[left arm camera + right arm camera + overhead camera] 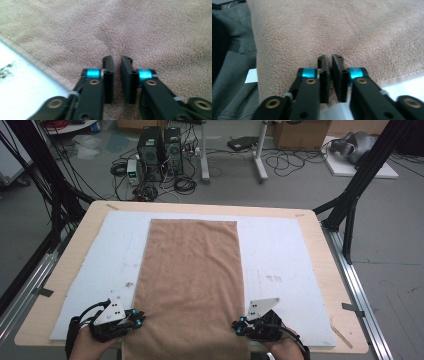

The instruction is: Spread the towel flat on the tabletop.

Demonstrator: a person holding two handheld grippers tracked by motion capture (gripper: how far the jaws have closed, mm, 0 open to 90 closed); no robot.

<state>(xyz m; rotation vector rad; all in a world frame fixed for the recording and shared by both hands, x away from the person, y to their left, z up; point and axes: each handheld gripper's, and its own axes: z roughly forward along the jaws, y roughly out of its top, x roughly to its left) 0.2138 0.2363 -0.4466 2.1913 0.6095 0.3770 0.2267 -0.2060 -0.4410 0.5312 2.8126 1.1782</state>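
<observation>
Towel: I see a long brown towel (192,285) laid flat down the middle of the white mat (280,255) on the table (320,227), its near end hanging over the edge by me.
Left tool: my left tool (136,318) sits at the towel's near left edge; in the left gripper view (117,62) its jaws are nearly together, with the pile puckered into a crease that runs into the narrow gap, so I read it as pinching the cloth.
Right tool: my right tool (238,326) is at the near right edge; in the right gripper view (329,60) the jaws are pressed almost together on a gathered fold of towel.
Hands: each grips its tool at the table's near edge.
</observation>
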